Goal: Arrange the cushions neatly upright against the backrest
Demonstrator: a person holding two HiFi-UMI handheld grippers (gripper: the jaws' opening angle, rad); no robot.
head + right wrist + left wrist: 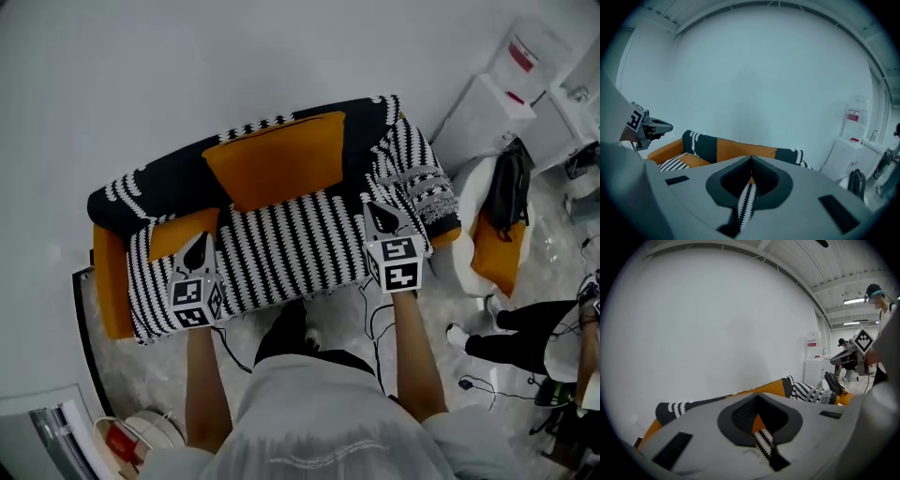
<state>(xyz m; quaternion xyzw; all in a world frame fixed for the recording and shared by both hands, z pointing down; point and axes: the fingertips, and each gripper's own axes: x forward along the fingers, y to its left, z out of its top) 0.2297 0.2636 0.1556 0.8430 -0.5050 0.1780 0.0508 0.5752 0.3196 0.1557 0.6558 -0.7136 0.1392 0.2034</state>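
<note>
Cushions partly arranged on the sofa

On the sofa (291, 248), the large orange cushion (277, 159) already leans upright against the middle of the backrest. The small orange cushion (183, 232) lies low at the seat's left end, so it seems to be what is left to do. The left claw (197, 242) and right claw (380, 217) hover over the seat's front, both pressed together with nothing held. The red label (521, 56) on the water bottle is too small to read.

Soft, even light; ceiling strip lights (855, 300) glare, and both gripper views bulge fisheye with dark corners, foreground blurred.
</note>
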